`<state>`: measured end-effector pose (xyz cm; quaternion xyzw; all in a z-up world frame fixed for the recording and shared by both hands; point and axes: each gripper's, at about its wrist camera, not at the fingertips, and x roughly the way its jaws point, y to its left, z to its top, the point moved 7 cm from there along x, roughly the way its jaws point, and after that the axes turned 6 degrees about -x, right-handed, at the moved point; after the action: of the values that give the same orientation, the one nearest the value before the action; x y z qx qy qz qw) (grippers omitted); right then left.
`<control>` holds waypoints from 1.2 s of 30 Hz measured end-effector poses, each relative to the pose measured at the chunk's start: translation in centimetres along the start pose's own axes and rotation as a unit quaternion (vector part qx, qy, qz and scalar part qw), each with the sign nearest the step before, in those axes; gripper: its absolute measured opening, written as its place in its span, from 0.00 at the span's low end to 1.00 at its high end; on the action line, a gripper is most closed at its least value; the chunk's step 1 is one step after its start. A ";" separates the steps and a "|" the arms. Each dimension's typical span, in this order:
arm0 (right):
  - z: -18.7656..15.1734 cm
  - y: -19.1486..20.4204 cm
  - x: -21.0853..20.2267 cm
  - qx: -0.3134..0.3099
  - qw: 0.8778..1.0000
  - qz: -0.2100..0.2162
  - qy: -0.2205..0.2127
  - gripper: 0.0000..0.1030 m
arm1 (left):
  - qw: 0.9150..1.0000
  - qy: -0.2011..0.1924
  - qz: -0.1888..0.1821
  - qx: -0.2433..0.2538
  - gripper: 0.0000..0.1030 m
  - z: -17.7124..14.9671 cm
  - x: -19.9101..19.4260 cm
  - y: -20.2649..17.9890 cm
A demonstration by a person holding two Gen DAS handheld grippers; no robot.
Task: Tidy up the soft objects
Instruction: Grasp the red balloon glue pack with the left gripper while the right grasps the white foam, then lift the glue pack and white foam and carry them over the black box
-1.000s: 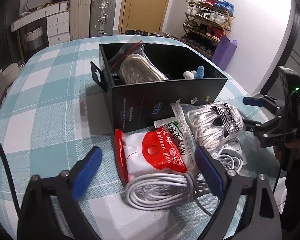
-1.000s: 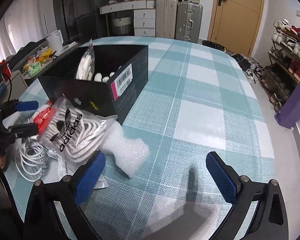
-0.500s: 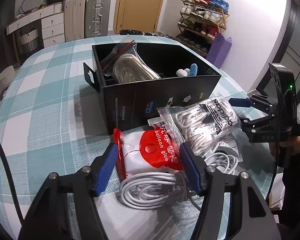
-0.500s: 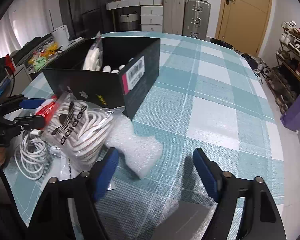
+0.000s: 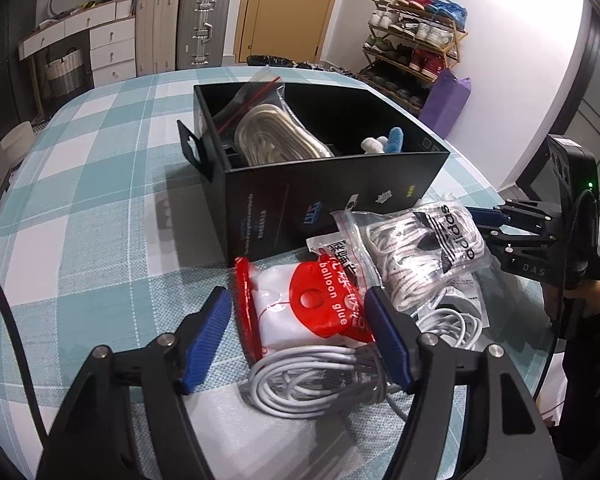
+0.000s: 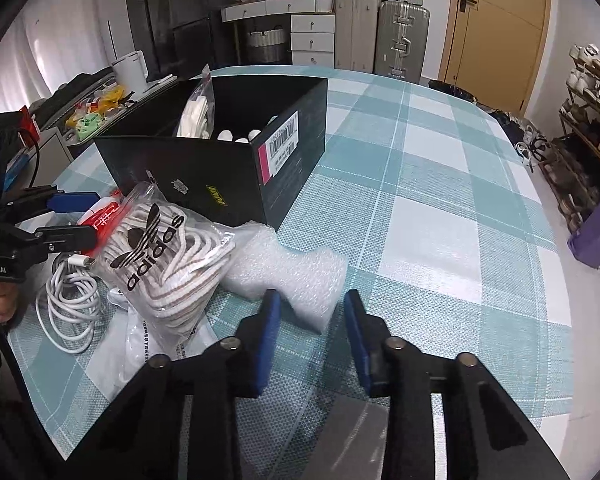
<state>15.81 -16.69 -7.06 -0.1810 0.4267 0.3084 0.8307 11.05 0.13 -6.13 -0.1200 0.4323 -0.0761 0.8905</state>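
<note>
A red-and-white balloon glue bag (image 5: 300, 312) lies on the checked tablecloth in front of an open black box (image 5: 332, 200). My left gripper (image 5: 296, 296) straddles this bag; its jaws are opening, with a sliver of gap at the left pad. A white cable coil (image 5: 312, 380) lies just under it. Beside it sits a clear adidas bag of white laces (image 6: 160, 256). My right gripper (image 6: 311, 298) is shut on the near corner of a white bubble wrap piece (image 6: 292, 272). The box holds a bag of cream cord (image 5: 272, 136) and small plush bits (image 5: 396, 140).
A flat white packet (image 6: 140, 344) lies under the laces bag. Bare tablecloth (image 6: 440, 208) stretches right of the box. The table edge runs close behind the grippers. Suitcases (image 5: 204, 28), drawers, a shoe rack (image 5: 412, 48) and a purple bag (image 5: 448, 100) stand beyond the table.
Both pairs of jaws came in from wide open. The right ones closed onto the bubble wrap corner, the left ones drew in around the balloon glue bag. Neither hand shifted.
</note>
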 end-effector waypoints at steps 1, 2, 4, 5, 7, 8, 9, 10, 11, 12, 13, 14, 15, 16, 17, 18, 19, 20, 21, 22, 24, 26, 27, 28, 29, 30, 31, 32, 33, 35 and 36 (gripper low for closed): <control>0.0 -0.1 0.0 0.001 1.000 0.000 0.000 0.26 | 1.000 0.001 0.001 -0.005 0.67 0.0 0.1 0.2; -0.1 -0.2 0.0 0.001 1.000 0.000 0.002 0.26 | 1.000 0.003 0.003 -0.009 0.67 0.0 0.2 0.4; -0.2 -0.5 -0.1 0.000 1.000 -0.003 0.005 0.25 | 1.000 0.005 0.012 -0.016 0.67 0.0 0.5 1.0; -0.3 -0.6 -0.1 0.000 1.000 -0.006 0.006 0.25 | 1.000 0.006 0.014 -0.019 0.67 0.0 0.5 1.2; -0.6 -1.0 -0.2 0.000 1.000 -0.011 0.009 0.25 | 1.000 0.006 0.017 -0.022 0.67 0.1 0.5 1.4; -0.6 -1.2 -0.3 -0.002 1.000 -0.013 0.009 0.25 | 1.000 0.005 0.019 -0.021 0.67 0.1 0.5 1.5; -0.7 -1.3 -0.3 -0.002 1.000 -0.014 0.009 0.27 | 1.000 0.005 0.020 -0.021 0.67 0.1 0.5 1.5; -0.7 -1.3 -0.4 -0.004 1.000 -0.014 0.007 0.31 | 1.000 0.006 0.017 -0.021 0.66 0.1 0.5 1.5; -0.7 -1.3 -0.5 -0.007 1.000 -0.014 0.007 0.35 | 1.000 0.007 0.016 -0.018 0.66 0.0 0.5 1.4; -0.6 -1.2 -0.6 -0.008 1.000 -0.015 0.006 0.44 | 1.000 0.007 0.018 -0.015 0.66 -0.1 0.5 1.3; -0.6 -1.1 -0.6 -0.009 1.000 -0.014 0.003 0.49 | 1.000 0.006 0.018 -0.008 0.64 -0.2 0.5 1.1; -0.6 -0.9 -0.8 -0.013 1.000 -0.012 0.000 0.50 | 1.000 0.006 0.016 -0.005 0.62 -0.1 0.5 1.0; -0.5 -0.7 -0.9 -0.016 1.000 -0.012 -0.003 0.54 | 1.000 0.005 0.015 -0.001 0.59 -0.1 0.5 0.8; -0.3 -0.5 -0.9 -0.020 1.000 -0.012 -0.005 0.62 | 1.000 0.004 0.014 0.003 0.54 -0.1 0.5 0.6; -0.2 -0.3 -0.9 -0.023 1.000 -0.013 -0.007 0.67 | 1.000 0.003 0.011 0.007 0.53 -0.2 0.4 0.4; -0.1 -0.1 -0.9 -0.027 0.999 -0.013 -0.010 0.73 | 1.000 0.000 0.010 0.012 0.51 -0.2 0.3 0.3; 0.0 0.0 -0.9 -0.031 0.999 -0.012 -0.012 0.75 | 1.000 -0.002 0.012 0.015 0.50 -0.2 0.2 0.2; 0.1 0.1 -0.8 -0.034 0.999 -0.010 -0.011 0.75 | 1.000 -0.003 0.011 0.015 0.50 -0.1 0.1 0.2; 0.2 0.3 -0.7 -0.039 0.999 -0.009 -0.010 0.76 | 1.000 -0.003 0.010 0.013 0.49 -0.1 0.1 0.2; 0.3 0.4 -0.5 -0.044 0.999 -0.008 -0.009 0.77 | 1.000 -0.004 0.008 0.012 0.49 0.0 0.0 0.3; 0.6 0.5 -0.2 -0.053 0.999 -0.008 -0.004 0.77 | 1.000 -0.008 0.006 0.010 0.49 0.1 -0.2 0.4; 0.9 0.6 0.2 -0.063 0.998 -0.006 0.000 0.77 | 1.000 -0.011 0.001 0.007 0.49 0.3 -0.5 0.3; 1.0 0.7 0.3 -0.067 0.998 -0.005 0.001 0.77 | 1.000 -0.012 -0.001 0.006 0.49 0.4 -0.7 0.3; 1.1 0.8 0.5 -0.073 0.997 -0.002 0.004 0.77 | 1.000 -0.015 0.000 0.006 0.49 0.5 -0.9 0.3; 1.2 0.8 0.7 -0.078 0.997 -0.004 0.007 0.77 | 1.000 -0.017 0.000 0.005 0.49 0.5 -0.9 0.4; 1.3 0.9 0.8 -0.083 0.996 -0.004 0.009 0.77 | 1.000 -0.018 -0.001 0.003 0.49 0.6 -1.0 0.5; 1.3 1.0 0.9 -0.087 0.996 0.001 0.010 0.77 | 1.000 -0.019 -0.001 0.002 0.49 0.6 -1.1 0.6; 1.4 1.0 1.0 -0.088 0.996 0.004 0.011 0.77 | 1.000 -0.020 -0.001 0.001 0.49 0.7 -1.2 0.6; 1.4 1.0 1.1 -0.089 0.996 0.004 0.011 0.77 | 1.000 -0.021 -0.001 0.000 0.49 0.7 -1.2 0.8; 1.6 1.0 1.4 -0.089 0.996 0.008 0.012 0.77 | 1.000 -0.021 0.000 -0.003 0.49 0.8 -1.2 1.0; 1.7 1.0 1.4 -0.088 0.996 0.008 0.009 0.77 | 1.000 -0.021 0.000 -0.004 0.49 0.7 -1.3 0.9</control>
<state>16.78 -14.52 -7.33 -0.2531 0.4068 0.3498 0.8050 10.89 1.42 -5.00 -0.1248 0.4137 -0.0718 0.8990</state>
